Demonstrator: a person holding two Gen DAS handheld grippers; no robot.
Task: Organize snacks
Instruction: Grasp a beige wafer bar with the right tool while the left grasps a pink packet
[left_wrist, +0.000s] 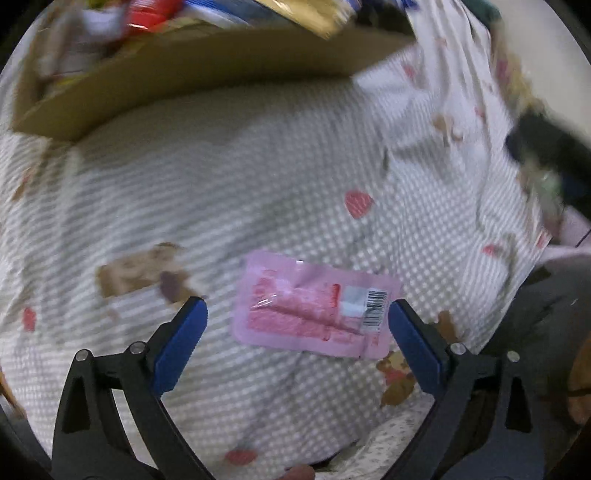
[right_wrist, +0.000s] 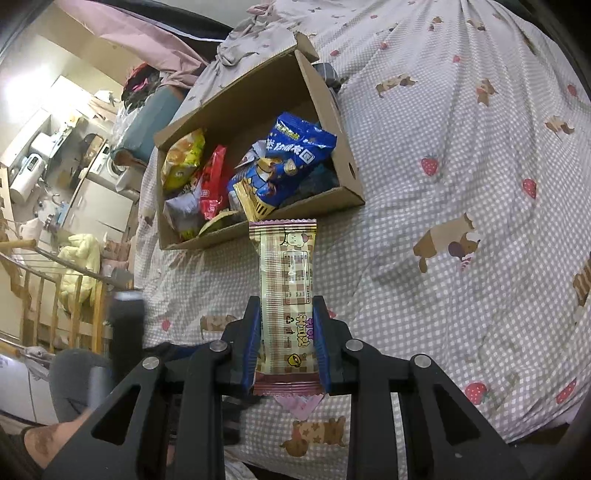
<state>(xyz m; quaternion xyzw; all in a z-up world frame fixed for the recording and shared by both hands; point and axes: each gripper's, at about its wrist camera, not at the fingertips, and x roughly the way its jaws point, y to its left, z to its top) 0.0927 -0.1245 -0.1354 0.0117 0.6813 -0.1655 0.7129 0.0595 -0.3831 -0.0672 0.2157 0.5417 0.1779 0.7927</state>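
In the left wrist view a flat pink snack packet (left_wrist: 314, 308) with a barcode lies on the checked bedspread (left_wrist: 221, 184). My left gripper (left_wrist: 297, 308) is open, its blue pads to either side of the packet, just above it. In the right wrist view my right gripper (right_wrist: 286, 306) is shut on a long beige wafer bar (right_wrist: 286, 280) and holds it above the bed, pointing at the cardboard box (right_wrist: 332, 122). The box holds several snack bags, blue, red and yellow. A corner of the pink packet (right_wrist: 301, 406) shows below the bar.
The box's near wall (left_wrist: 184, 74) fills the top of the left wrist view. The bedspread (right_wrist: 461, 184) extends to the right of the box. The bed's left edge drops to a wooden rail (right_wrist: 55, 280) and a cluttered room.
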